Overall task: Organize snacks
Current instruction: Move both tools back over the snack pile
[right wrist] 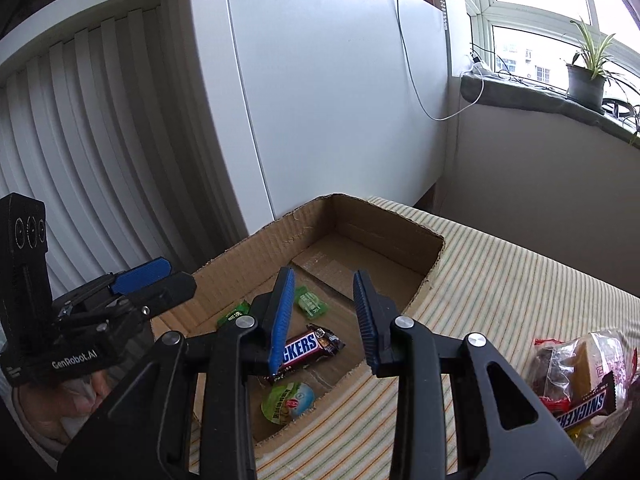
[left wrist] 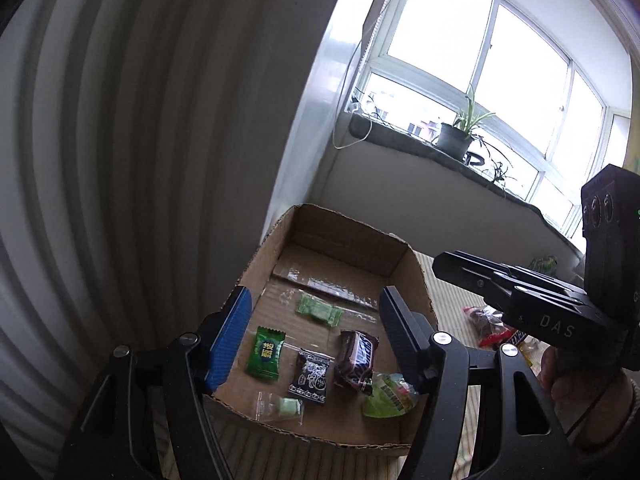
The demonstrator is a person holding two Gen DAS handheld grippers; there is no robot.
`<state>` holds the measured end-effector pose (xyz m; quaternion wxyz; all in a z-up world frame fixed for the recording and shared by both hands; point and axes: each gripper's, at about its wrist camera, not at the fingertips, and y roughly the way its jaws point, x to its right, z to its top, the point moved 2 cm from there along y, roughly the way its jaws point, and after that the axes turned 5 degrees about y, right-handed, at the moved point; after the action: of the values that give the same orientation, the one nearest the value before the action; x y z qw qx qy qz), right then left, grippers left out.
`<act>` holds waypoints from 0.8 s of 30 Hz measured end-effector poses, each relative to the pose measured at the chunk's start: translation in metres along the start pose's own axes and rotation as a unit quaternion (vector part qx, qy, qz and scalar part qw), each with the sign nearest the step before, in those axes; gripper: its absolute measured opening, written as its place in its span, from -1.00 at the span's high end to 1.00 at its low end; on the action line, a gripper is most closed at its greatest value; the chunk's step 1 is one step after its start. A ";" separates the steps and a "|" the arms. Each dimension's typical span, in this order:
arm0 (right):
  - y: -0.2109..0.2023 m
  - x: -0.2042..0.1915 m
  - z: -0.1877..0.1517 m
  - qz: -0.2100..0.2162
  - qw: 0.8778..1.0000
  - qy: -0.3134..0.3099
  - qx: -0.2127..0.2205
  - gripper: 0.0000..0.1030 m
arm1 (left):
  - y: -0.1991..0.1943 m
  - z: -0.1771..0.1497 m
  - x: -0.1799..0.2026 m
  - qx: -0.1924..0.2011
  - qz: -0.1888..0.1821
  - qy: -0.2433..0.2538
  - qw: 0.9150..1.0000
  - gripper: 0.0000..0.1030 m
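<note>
An open cardboard box point(left wrist: 421, 280) point(right wrist: 436, 258) stands on a striped cloth. In it lie a Snickers bar point(left wrist: 356, 354) point(right wrist: 306, 350), a green candy point(left wrist: 265, 354), a black packet point(left wrist: 312, 376), a pale green sweet point(left wrist: 320, 310) point(right wrist: 310, 300) and a green jelly cup point(left wrist: 386, 398) point(right wrist: 288, 400). My left gripper point(left wrist: 314, 292) point(right wrist: 180, 273) hangs over the box, open and holding nothing. My right gripper point(right wrist: 323, 273) point(left wrist: 444, 264) is above the Snickers bar with its blue pads point(right wrist: 282, 320) apart and nothing between them.
A pile of loose snacks point(right wrist: 580, 376) point(left wrist: 490, 322), with another Snickers bar, lies on the cloth point(right wrist: 500, 280) right of the box. A white slatted panel point(right wrist: 80, 140) and cabinet stand behind. A potted plant point(right wrist: 586, 80) sits on the window sill.
</note>
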<state>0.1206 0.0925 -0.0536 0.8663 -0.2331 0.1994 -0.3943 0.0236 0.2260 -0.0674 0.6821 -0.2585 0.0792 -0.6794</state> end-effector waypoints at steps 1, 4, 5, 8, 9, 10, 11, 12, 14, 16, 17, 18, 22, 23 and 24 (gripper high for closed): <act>-0.002 -0.001 -0.001 -0.001 1.000 -0.002 0.001 0.12 | -0.003 0.001 -0.001 0.002 0.002 -0.002 1.000 -0.27; -0.009 -0.007 -0.008 -0.005 1.000 -0.010 0.006 -0.08 | -0.014 0.001 -0.004 0.011 0.010 -0.007 1.000 -0.28; -0.010 -0.009 -0.010 -0.002 1.000 -0.012 0.007 -0.09 | -0.018 0.001 -0.005 0.013 0.012 -0.010 1.000 -0.30; -0.012 -0.020 -0.017 0.001 1.000 -0.024 0.006 -0.12 | -0.029 0.001 -0.009 0.021 0.021 -0.021 0.999 -0.34; -0.013 -0.022 -0.019 0.003 1.000 -0.025 0.006 -0.12 | -0.032 0.001 -0.010 0.022 0.023 -0.023 0.999 -0.35; -0.015 -0.024 -0.021 0.008 1.000 -0.024 0.005 -0.12 | -0.034 0.001 -0.010 0.023 0.024 -0.024 0.999 -0.35; -0.017 -0.026 -0.022 0.012 1.000 -0.024 0.008 -0.12 | -0.036 0.001 -0.009 0.024 0.026 -0.025 0.999 -0.35; -0.019 -0.026 -0.023 0.013 1.000 -0.024 0.010 -0.12 | -0.038 0.001 -0.008 0.024 0.025 -0.024 0.999 -0.35; -0.023 -0.025 -0.026 0.014 1.000 -0.021 0.011 -0.12 | -0.039 0.002 -0.003 0.021 0.025 -0.019 0.999 -0.35; -0.028 -0.021 -0.028 0.013 1.000 -0.018 0.013 -0.12 | -0.040 0.003 0.006 0.018 0.022 -0.009 1.000 -0.35; -0.031 -0.018 -0.030 0.012 1.000 -0.015 0.015 -0.12 | -0.040 0.004 0.011 0.018 0.020 -0.004 1.000 -0.35; -0.034 -0.014 -0.031 0.010 1.000 -0.011 0.017 -0.12 | -0.041 0.005 0.016 0.018 0.018 0.000 1.000 -0.35; -0.050 0.006 -0.037 0.002 1.000 0.005 0.028 -0.12 | -0.040 0.007 0.040 0.017 0.010 0.020 1.000 -0.35; -0.054 0.013 -0.038 0.000 0.999 0.011 0.031 -0.13 | -0.039 0.007 0.046 0.015 0.008 0.025 1.000 -0.35; -0.059 0.020 -0.040 -0.003 0.999 0.017 0.033 -0.13 | -0.038 0.008 0.053 0.014 0.005 0.031 0.999 -0.35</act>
<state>0.0770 0.0331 -0.0559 0.8688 -0.1981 0.2000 -0.4074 -0.0035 0.1786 -0.0305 0.6864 -0.2272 0.0918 -0.6847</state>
